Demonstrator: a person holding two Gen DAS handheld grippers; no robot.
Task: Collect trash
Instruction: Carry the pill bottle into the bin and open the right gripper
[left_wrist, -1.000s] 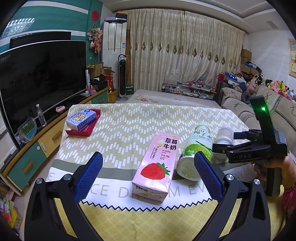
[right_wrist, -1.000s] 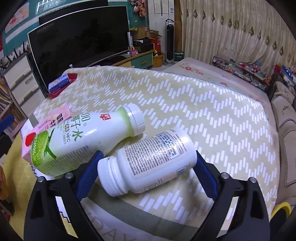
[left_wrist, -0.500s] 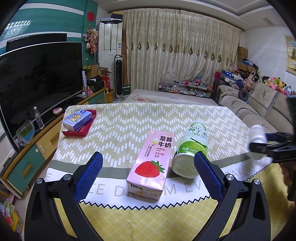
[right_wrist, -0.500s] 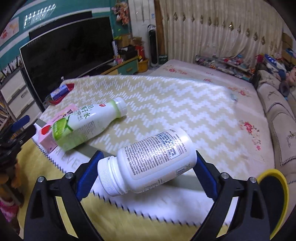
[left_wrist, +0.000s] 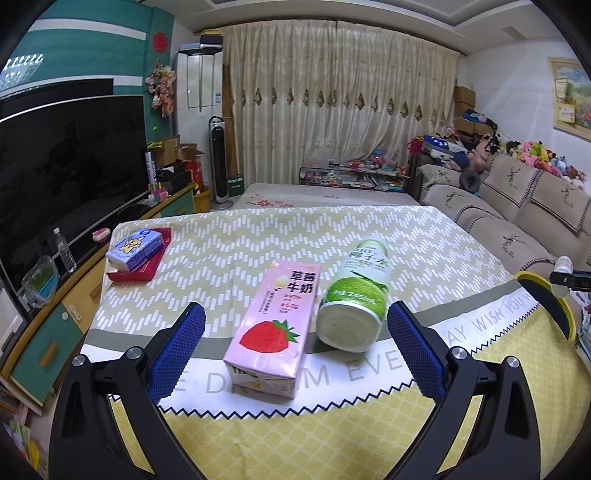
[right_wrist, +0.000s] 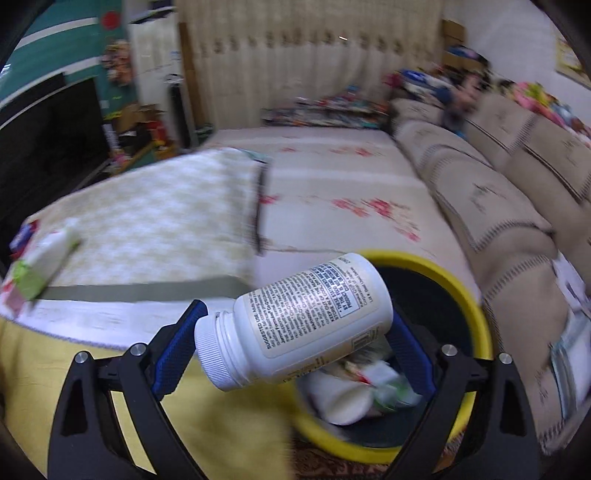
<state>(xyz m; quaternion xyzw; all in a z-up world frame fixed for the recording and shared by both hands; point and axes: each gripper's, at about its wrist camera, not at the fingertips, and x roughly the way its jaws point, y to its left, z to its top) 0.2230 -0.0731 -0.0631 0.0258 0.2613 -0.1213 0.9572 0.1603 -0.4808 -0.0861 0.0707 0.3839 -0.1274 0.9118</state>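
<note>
Above the yellow-rimmed bin (right_wrist: 476, 306), the right hand-held gripper (right_wrist: 291, 343) is gripping the white bottle (right_wrist: 295, 325) crosswise; the left hand-held gripper (left_wrist: 295, 347) is hovering open, facing the carton (left_wrist: 275, 332) on the surface (left_wrist: 221, 258).

Even indoor light; left view sharp — right view motion-blurred, edges fisheye-bent.

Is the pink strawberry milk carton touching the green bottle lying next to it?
Apart. The left wrist view shows a strip of tablecloth between the strawberry milk carton and the green bottle along their whole length.
</note>
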